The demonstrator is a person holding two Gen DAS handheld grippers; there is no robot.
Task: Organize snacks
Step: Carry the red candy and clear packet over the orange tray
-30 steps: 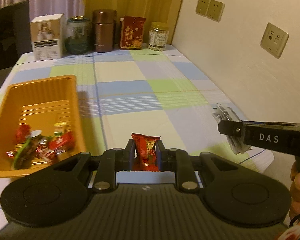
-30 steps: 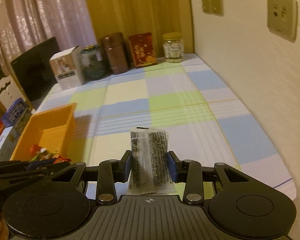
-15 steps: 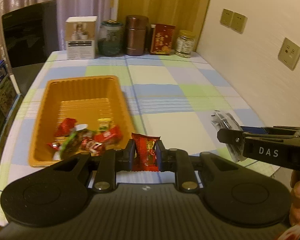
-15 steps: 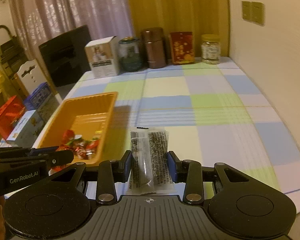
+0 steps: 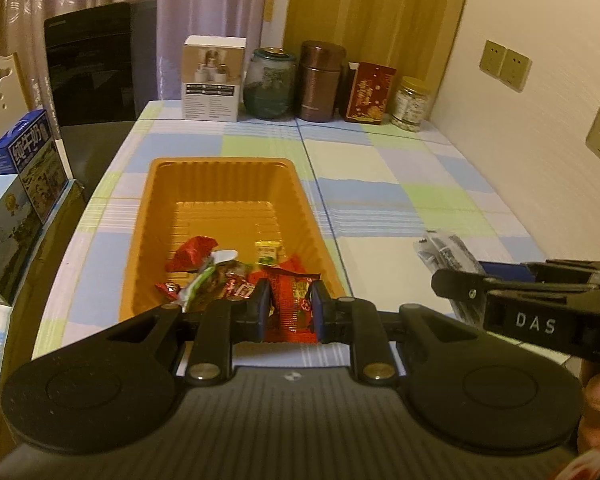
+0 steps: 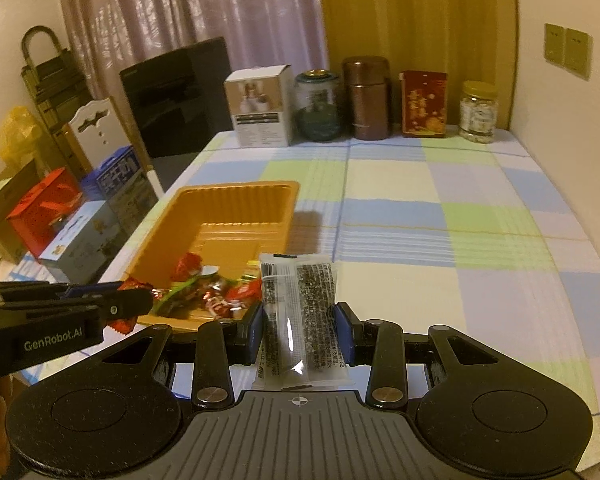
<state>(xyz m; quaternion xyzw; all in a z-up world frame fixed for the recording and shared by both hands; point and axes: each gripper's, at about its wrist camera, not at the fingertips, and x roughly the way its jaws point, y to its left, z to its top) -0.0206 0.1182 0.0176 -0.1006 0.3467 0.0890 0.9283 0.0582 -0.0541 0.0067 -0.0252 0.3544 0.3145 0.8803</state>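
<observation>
Both tongs have slid over toward the orange tray (image 5: 224, 184) on the desk (image 5: 380, 200), left tongs (image 5: 288, 308) squeezing the red snack (image 5: 290, 304), right tongs (image 6: 298, 328) squeezing the clear dark packet (image 6: 300, 312), so we let go only once each hangs over the tray.
</observation>
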